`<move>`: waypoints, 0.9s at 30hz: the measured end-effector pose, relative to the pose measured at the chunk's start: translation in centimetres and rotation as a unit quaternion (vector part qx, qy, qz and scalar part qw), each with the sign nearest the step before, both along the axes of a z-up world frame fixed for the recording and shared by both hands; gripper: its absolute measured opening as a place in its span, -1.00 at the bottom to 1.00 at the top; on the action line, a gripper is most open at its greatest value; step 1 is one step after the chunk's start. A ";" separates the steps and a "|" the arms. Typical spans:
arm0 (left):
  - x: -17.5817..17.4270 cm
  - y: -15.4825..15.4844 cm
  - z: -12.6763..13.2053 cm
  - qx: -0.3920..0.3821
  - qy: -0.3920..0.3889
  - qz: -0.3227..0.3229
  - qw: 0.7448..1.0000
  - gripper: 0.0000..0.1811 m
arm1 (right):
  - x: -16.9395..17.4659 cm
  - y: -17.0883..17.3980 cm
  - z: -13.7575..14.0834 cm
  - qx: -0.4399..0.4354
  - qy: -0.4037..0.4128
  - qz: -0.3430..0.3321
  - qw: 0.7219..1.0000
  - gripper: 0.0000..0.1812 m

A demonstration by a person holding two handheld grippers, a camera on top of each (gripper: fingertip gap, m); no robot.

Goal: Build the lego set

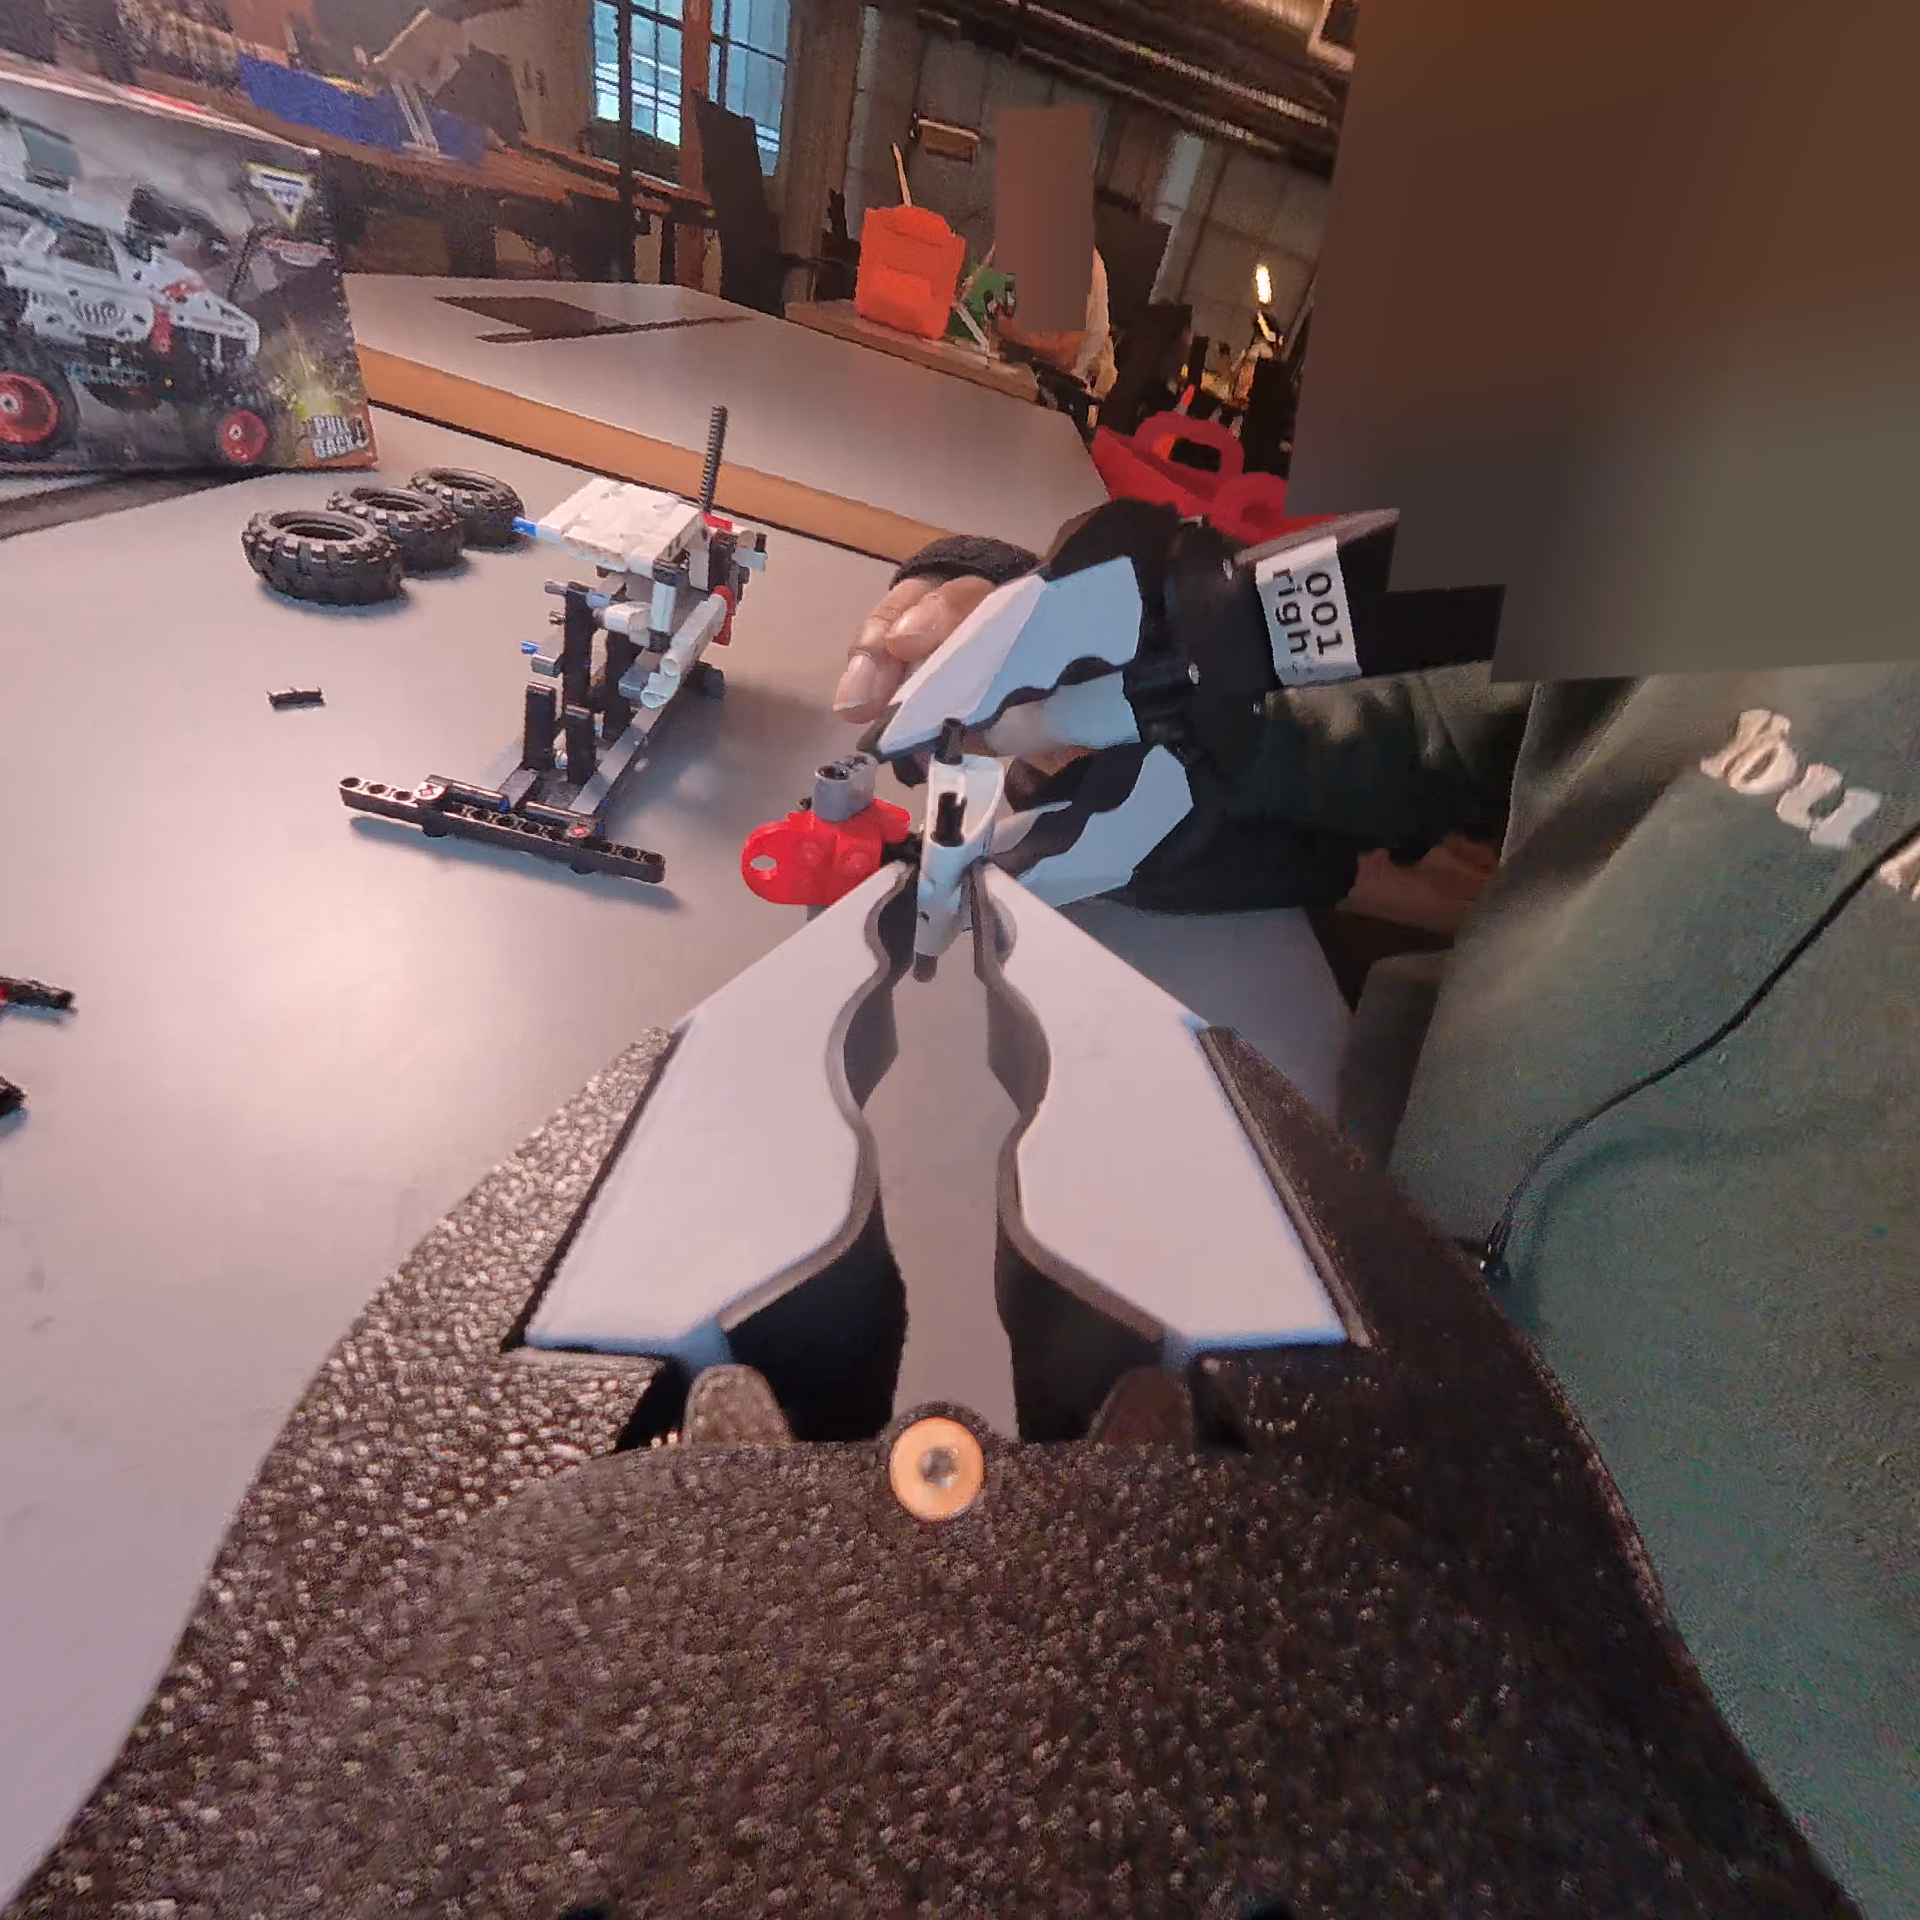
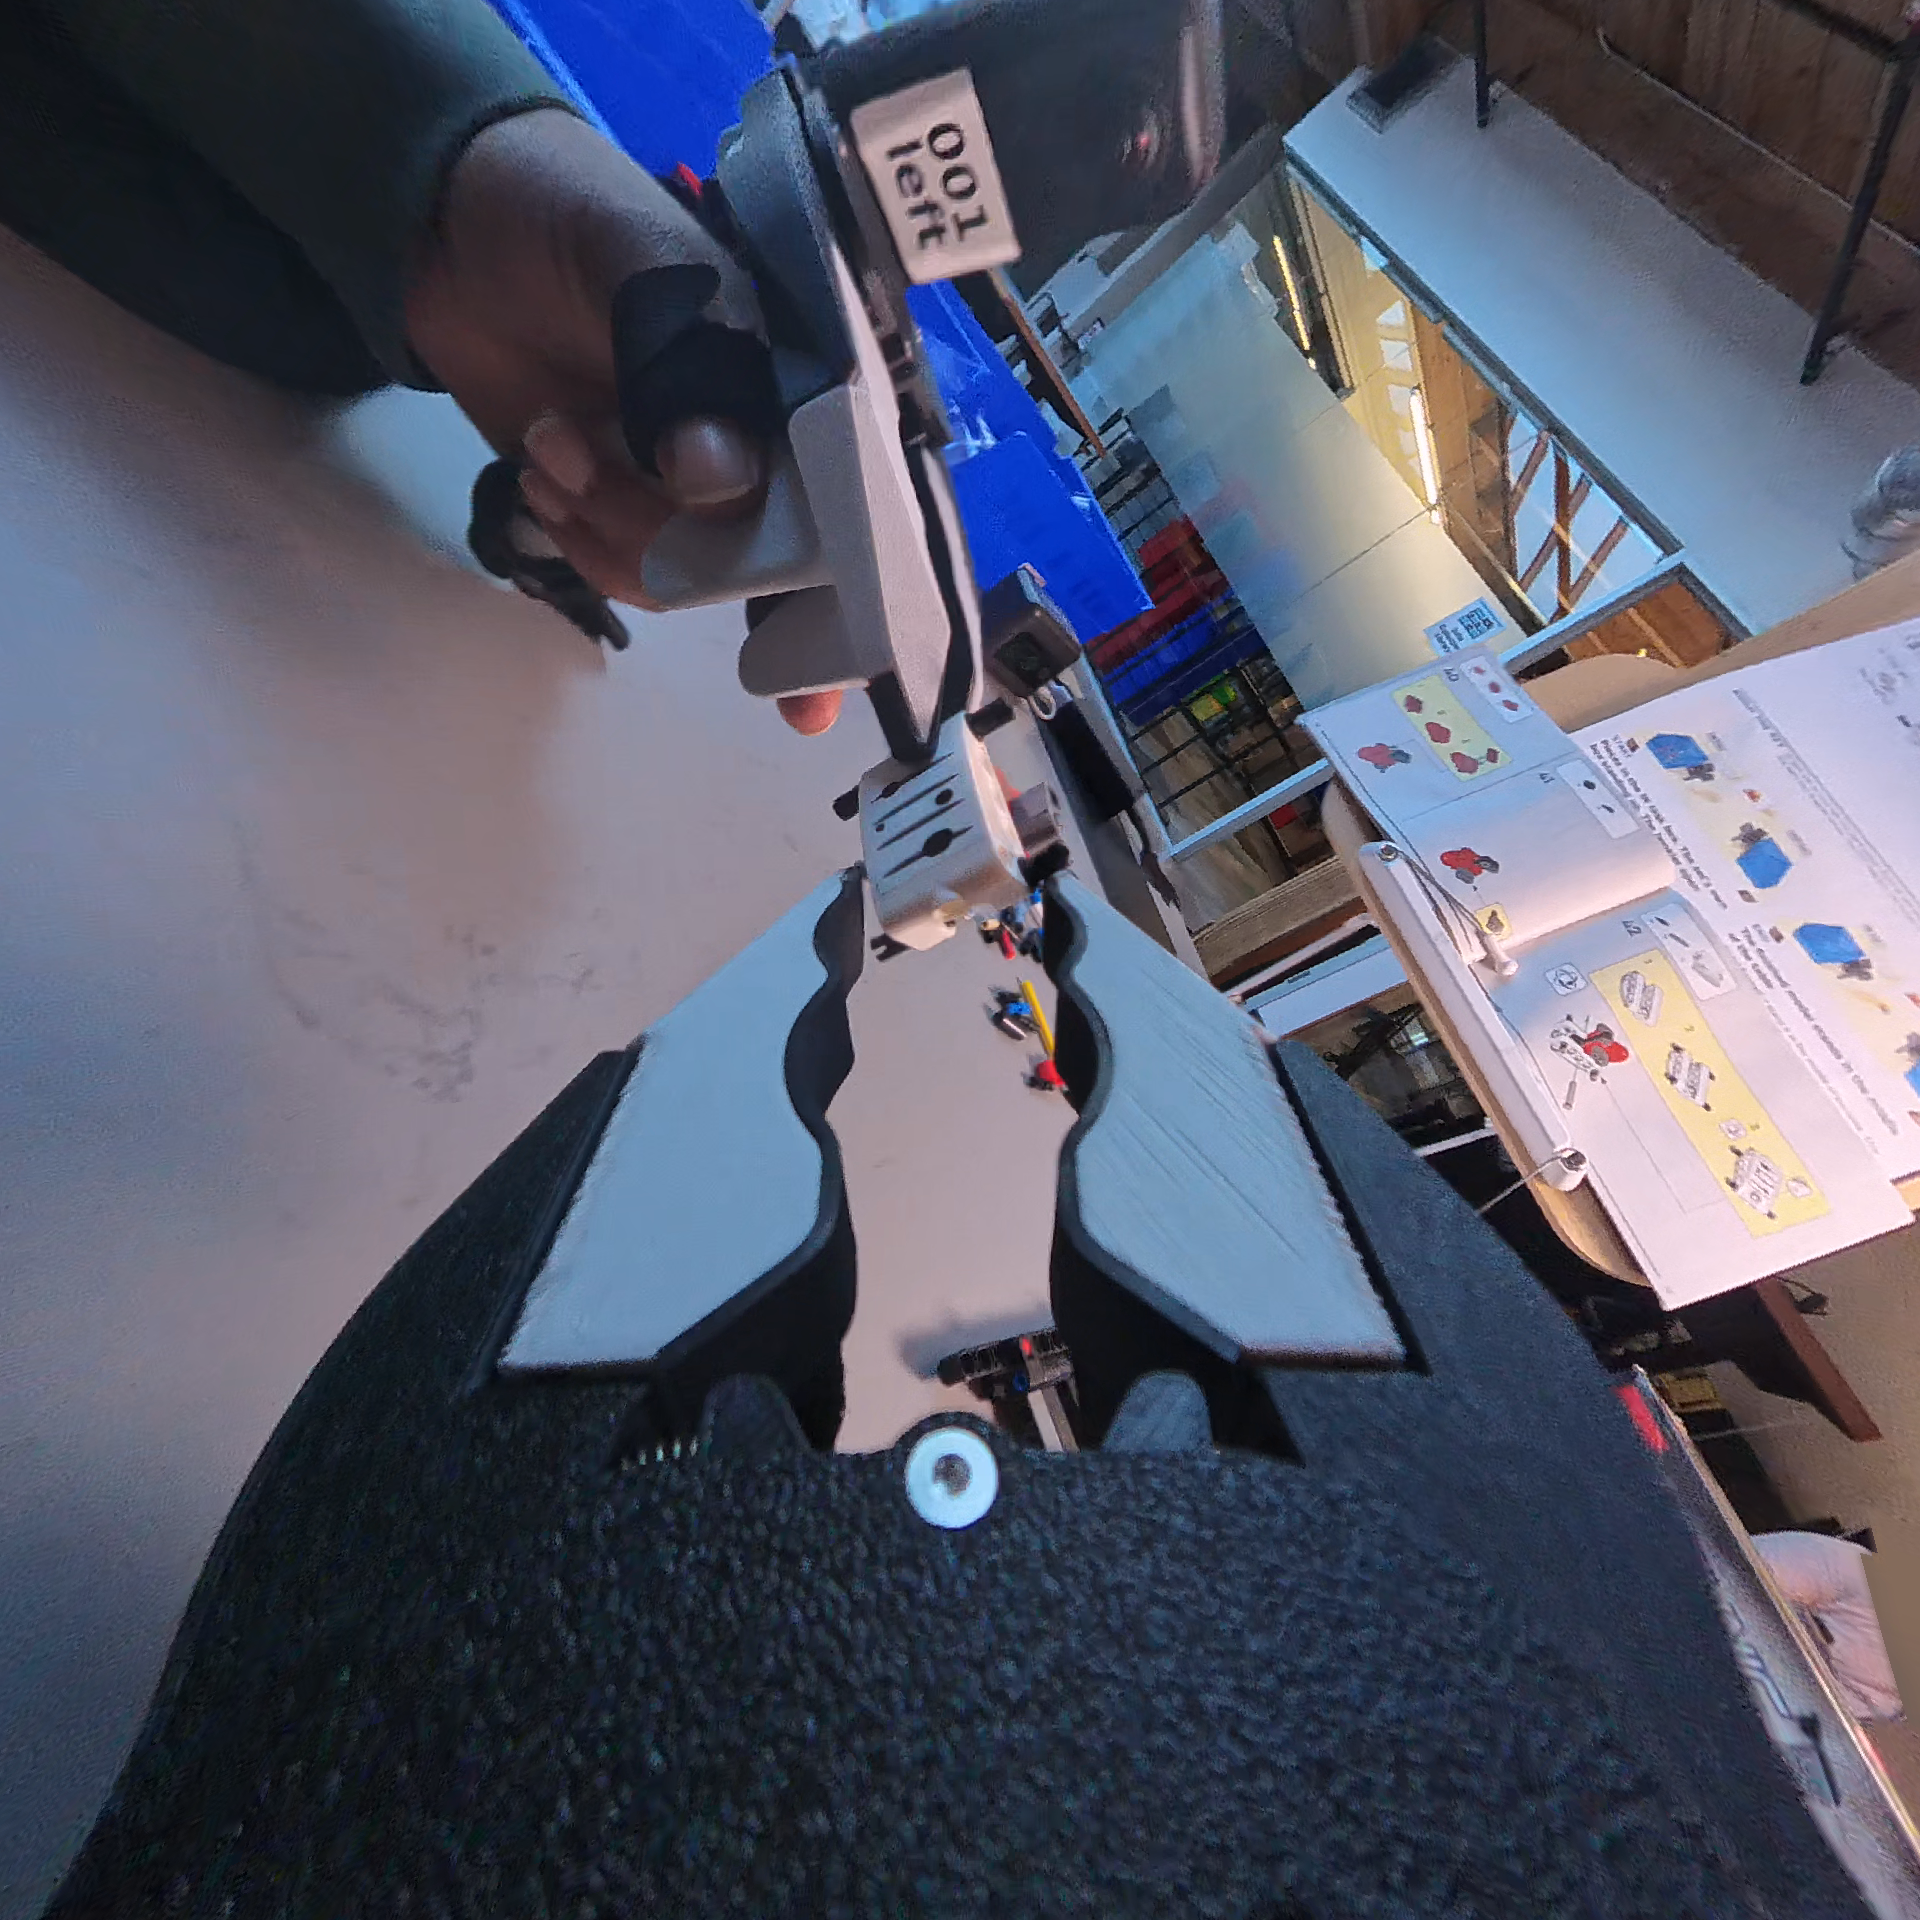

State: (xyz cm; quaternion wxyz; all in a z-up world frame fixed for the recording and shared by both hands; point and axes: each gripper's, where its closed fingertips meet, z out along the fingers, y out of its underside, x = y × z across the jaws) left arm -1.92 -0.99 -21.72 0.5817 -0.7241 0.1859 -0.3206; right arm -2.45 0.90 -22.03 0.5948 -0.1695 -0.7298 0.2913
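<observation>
the left hand-held gripper (image 1: 943, 904) is clenched on a white lego panel (image 1: 951, 852), held above the counter (image 1: 312, 1039) near its edge. the right hand-held gripper (image 2: 951, 904) is spread around the same panel, not gripping it.

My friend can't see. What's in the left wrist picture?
The left gripper pinches a small white Lego piece, and the right gripper meets it from above. Behind sit a half-built truck frame, three black tyres and the set's box.
</observation>
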 end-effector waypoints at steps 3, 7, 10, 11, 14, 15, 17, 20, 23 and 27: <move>-0.9 0.8 1.0 -0.037 -0.086 0.013 0.996 -0.90 | -0.1 0.2 1.3 -0.018 0.018 -0.005 1.000 -0.43; -1.8 1.5 1.0 -0.102 -0.181 0.024 0.978 -0.90 | -0.6 0.5 2.2 0.050 0.054 -0.038 0.997 -0.32; -1.6 1.9 0.4 -0.146 -0.225 0.028 0.963 -0.90 | -1.4 0.3 1.1 0.103 0.032 -0.048 0.993 -0.31; -1.4 2.0 0.3 -0.157 -0.233 0.028 0.959 -0.90 | -1.6 0.5 0.5 0.116 0.017 -0.057 0.991 -0.33; -1.2 2.0 -0.5 -0.180 -0.228 0.036 0.956 -0.90 | -1.9 1.3 -1.1 0.155 -0.009 -0.073 0.985 -0.58; -1.2 2.0 -0.6 -0.185 -0.228 0.036 0.955 -0.90 | -1.8 1.2 -1.2 0.151 -0.014 -0.069 0.986 -0.59; -1.1 1.9 -0.7 -0.190 -0.229 0.040 0.954 -0.90 | -1.8 1.2 -1.3 0.134 -0.028 -0.069 0.988 -0.59; -1.3 2.1 -1.0 -0.192 -0.234 0.055 0.951 -0.90 | -2.0 1.4 -1.7 0.136 -0.044 -0.086 0.986 -0.58; -1.4 2.2 -1.1 -0.196 -0.240 0.059 0.949 -0.90 | -2.2 1.1 -2.2 0.138 -0.051 -0.090 0.985 -0.46; -1.4 2.3 -1.3 -0.195 -0.230 0.067 0.951 -0.90 | -2.4 1.3 -1.9 0.124 -0.053 -0.105 0.985 -0.58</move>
